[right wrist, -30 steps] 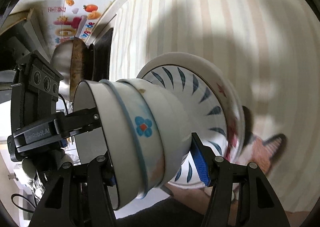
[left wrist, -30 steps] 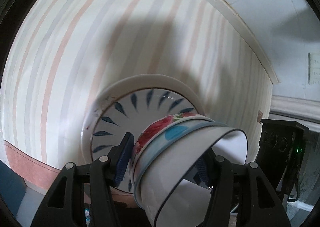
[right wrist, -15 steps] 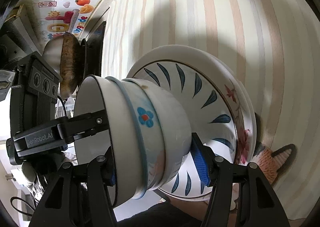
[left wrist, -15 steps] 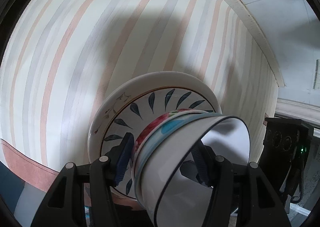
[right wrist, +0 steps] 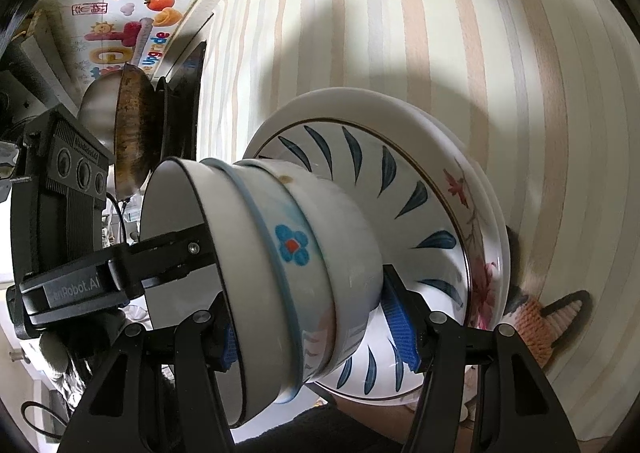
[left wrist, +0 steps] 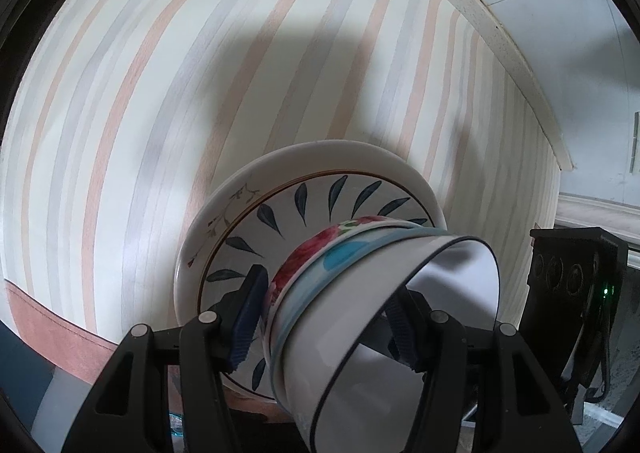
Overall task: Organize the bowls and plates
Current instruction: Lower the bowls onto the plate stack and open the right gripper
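Observation:
A stack of nested bowls (left wrist: 360, 293) sits on two stacked plates, a blue-leaf plate (left wrist: 304, 209) on a larger white floral plate (left wrist: 320, 157). My left gripper (left wrist: 324, 317) is shut on the bowl stack from one side. My right gripper (right wrist: 320, 329) is shut on the same bowl stack (right wrist: 288, 265) from the opposite side, above the blue-leaf plate (right wrist: 400, 189) and the floral plate (right wrist: 480, 245). The left gripper's body (right wrist: 72, 221) shows in the right wrist view. The whole stack is tilted in both views.
A striped tablecloth (left wrist: 160, 93) fills the background, with the table edge (left wrist: 500, 33) at the upper right. A wok (right wrist: 128, 125) and a dark stove (right wrist: 180, 109) stand at the table's far end. A crocheted item (right wrist: 552, 321) lies beside the plates.
The dish stack with both grippers on it has shifted across the tablecloth; the plates now sit higher and larger in both views. Both grips stay the same.

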The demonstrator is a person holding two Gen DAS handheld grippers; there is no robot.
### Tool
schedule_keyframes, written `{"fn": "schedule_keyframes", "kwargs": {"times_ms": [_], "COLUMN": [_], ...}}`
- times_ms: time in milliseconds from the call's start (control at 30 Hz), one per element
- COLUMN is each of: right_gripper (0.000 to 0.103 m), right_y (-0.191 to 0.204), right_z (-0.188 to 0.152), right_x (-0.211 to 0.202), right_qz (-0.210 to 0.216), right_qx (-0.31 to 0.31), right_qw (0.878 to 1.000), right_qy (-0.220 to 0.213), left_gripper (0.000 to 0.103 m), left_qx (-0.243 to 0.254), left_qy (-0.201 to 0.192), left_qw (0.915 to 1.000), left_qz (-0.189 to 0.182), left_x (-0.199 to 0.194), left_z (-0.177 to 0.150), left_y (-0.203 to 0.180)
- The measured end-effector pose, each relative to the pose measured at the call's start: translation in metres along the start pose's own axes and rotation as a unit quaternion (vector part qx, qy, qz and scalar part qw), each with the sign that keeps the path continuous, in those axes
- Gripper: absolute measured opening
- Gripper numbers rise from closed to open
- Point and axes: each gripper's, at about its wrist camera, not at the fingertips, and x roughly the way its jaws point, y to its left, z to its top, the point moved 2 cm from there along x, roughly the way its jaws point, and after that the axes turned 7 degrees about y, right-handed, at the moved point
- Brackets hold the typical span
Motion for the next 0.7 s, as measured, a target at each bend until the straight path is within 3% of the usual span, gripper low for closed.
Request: {"fn": "schedule_keyframes", "kwargs": {"times_ms": [267, 367, 567, 700], "right_gripper": [0.062, 0.062, 0.062, 0.062], "right_y": [-0.002, -0.001, 0.013, 0.028], "right_z": [-0.002, -0.005, -0.015, -0.030], "right_x": [-0.006, -0.012, -0.041, -0.062], "right_qz": [-0.009, -0.014, -0.052, -0.086], "right_qx": [-0.002, -0.001, -0.021, -0.030], "right_qw": [1.000, 1.000, 0.997, 0.992], "right_qy": [-0.008, -0.015, -0.053, -0.085], "left_gripper": [0.055, 0.055, 0.055, 0.055], "left_qx": [0.005, 0.010, 0.039, 0.070], "left_qy": [-0.010, -0.024, -0.078, -0.128], "left_qw": [0.9999, 0.9991, 0.9935, 0.9849], "left_qz": [0.012, 0.034, 0.073, 0.093], "left_x": [-0.001, -0.006, -0.038, -0.071], "left_z": [-0.006, -0.010, -0.030, -0.052], "left_y": [-0.001, -0.005, -0.016, -0.020]}}
